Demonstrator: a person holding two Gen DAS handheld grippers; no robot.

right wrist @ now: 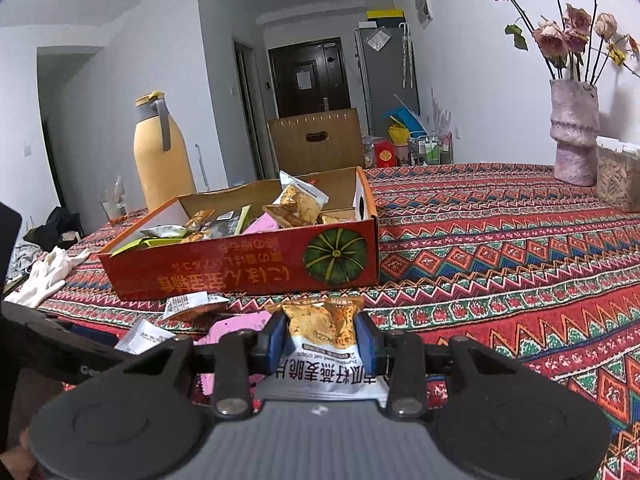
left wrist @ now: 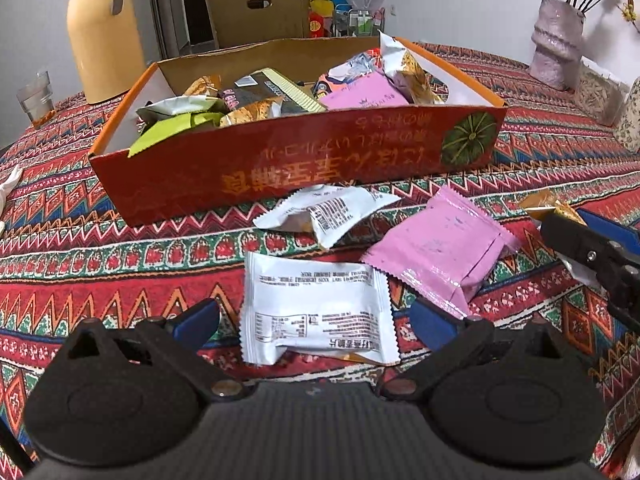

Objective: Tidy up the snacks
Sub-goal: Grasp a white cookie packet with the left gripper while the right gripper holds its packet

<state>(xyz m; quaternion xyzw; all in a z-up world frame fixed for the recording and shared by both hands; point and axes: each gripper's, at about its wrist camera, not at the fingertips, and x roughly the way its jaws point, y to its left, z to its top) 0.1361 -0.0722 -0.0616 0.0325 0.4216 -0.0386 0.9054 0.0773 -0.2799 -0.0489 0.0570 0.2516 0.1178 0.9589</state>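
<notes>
A: Left wrist view first. We see the left gripper (left wrist: 316, 316) tilted down over the patterned tablecloth (left wrist: 100, 256), its blue fingers (left wrist: 200, 316) spread wide. A white snack packet (left wrist: 316, 308) lies flat between them, print side up; we see a gap on each side, so nothing is pinched.

B: Agreed. Just past it we note a pink packet (left wrist: 440, 252) on the cloth, one corner beside the right-hand finger, and a second white packet (left wrist: 324, 212) lying against the front wall of the red box (left wrist: 280, 160). The box is open-topped and already holds a jumble of packets.

A: At the right edge we catch the right gripper (left wrist: 560, 216) with an orange-patterned packet (left wrist: 540, 204) at its tip. Behind the box we log a yellow thermos (left wrist: 100, 36), a glass (left wrist: 36, 96), and a pink vase (left wrist: 556, 44) to the right.

B: Right wrist view now. We see the right gripper (right wrist: 322, 336) with its blue pads (right wrist: 276, 340) pressed against both sides of the oat-crisp packet (right wrist: 324, 344): orange top, white lower half with dark lettering. The grip is firm, and the packet is lifted off the cloth.

A: The red box (right wrist: 240, 272) sits ahead and to the left, well apart from the held packet. We mark the loose white packets (right wrist: 192, 304) and the pink one (right wrist: 236, 328) on the cloth between gripper and box. A white glove (right wrist: 48, 276) lies at far left, and a container of seeds (right wrist: 618, 184) stands beside the vase (right wrist: 572, 136).
</notes>
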